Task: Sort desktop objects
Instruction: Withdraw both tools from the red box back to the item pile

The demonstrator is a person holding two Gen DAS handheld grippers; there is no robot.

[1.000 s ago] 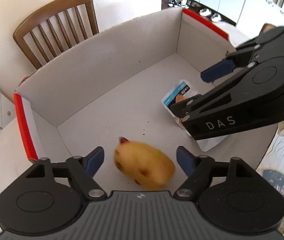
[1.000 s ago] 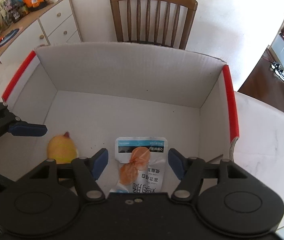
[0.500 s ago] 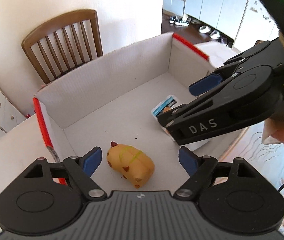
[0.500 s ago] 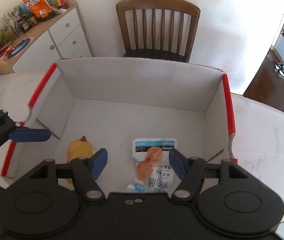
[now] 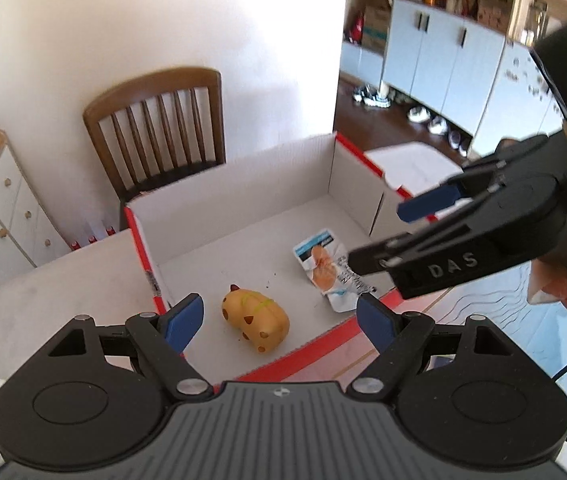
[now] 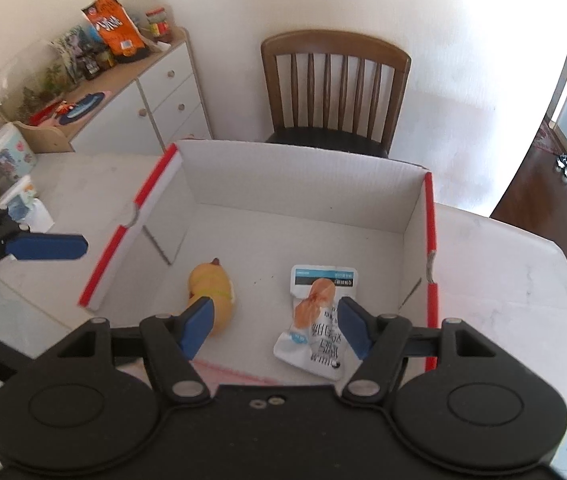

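Both the left gripper point(image 5: 279, 320) and right gripper point(image 6: 273, 326) hang wide and empty above the white box point(image 6: 303, 184); inside lie the yellow toy point(image 5: 255, 318) left, snack packet point(image 6: 317, 320) right

A brown wooden chair point(image 6: 335, 92) stands at twelve o'clock against the white wall. At ten o'clock a white drawer cabinet point(image 6: 151, 108) carries an orange snack bag point(image 6: 113, 26) and other clutter. Shoes point(image 5: 371, 94) lie on the dark floor at one o'clock.
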